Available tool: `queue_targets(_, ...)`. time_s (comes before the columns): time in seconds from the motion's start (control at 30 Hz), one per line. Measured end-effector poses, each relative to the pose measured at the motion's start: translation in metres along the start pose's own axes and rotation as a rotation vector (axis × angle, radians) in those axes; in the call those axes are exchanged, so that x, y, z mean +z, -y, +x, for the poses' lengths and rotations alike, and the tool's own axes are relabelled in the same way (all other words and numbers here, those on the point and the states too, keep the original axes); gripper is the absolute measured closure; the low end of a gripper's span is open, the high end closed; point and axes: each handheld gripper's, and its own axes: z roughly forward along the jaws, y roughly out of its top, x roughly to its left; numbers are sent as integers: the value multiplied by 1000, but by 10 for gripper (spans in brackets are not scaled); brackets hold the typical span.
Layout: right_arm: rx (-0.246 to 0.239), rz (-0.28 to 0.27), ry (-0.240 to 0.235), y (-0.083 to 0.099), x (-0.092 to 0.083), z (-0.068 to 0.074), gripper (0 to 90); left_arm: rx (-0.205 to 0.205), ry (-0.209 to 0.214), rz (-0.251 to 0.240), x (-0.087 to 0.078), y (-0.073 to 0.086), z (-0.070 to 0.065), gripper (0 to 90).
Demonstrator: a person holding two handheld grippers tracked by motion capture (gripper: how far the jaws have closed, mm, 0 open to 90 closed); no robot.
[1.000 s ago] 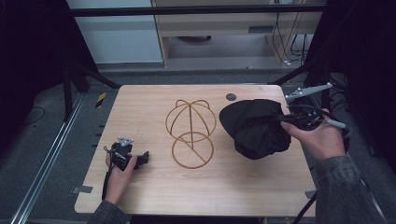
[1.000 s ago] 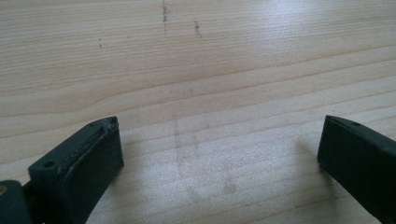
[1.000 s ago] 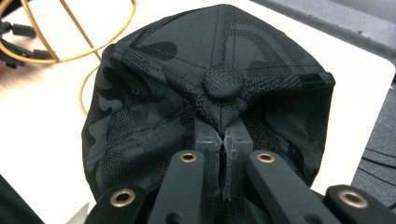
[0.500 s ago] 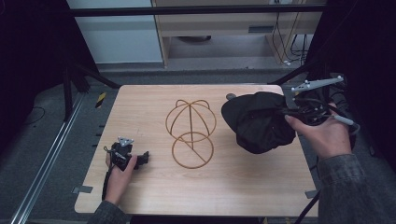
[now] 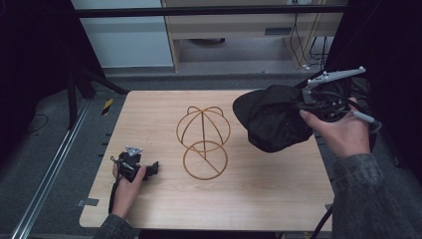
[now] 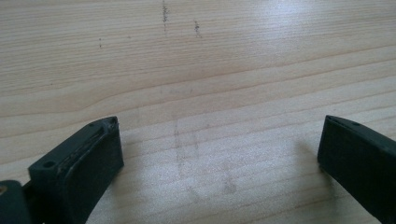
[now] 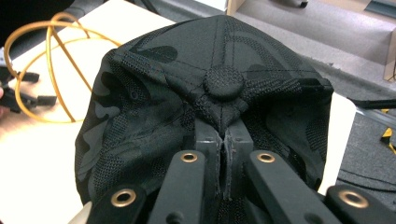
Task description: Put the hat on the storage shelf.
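Up from the table has come the black cap, and it now hangs in the air over the right edge, a bit higher than a second ago. Holding it is the right gripper, whose fingers are squeezed tight on the cloth just below the top button. That hand is raised, with the arm coming in from the bottom right. Beside the cap stands the gold wire hat stand, not touching it. Near the front left corner, the left gripper rests low, fingers spread wide with nothing between them.
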Motion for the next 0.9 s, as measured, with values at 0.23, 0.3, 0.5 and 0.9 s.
queue_targets(0.23,0,-21,0,-13,1,4,874,0,0,0,0,0,0,0)
queue_targets(0.3,-2,-28,-1,-17,1,6,874,0,0,0,0,0,0,0)
queue_targets(0.5,-7,-43,-2,-30,1,12,874,0,0,-1,0,0,0,0)
queue_targets(0.9,4,-84,-46,-46,10,23,874,0,0,0,0,0,0,0)
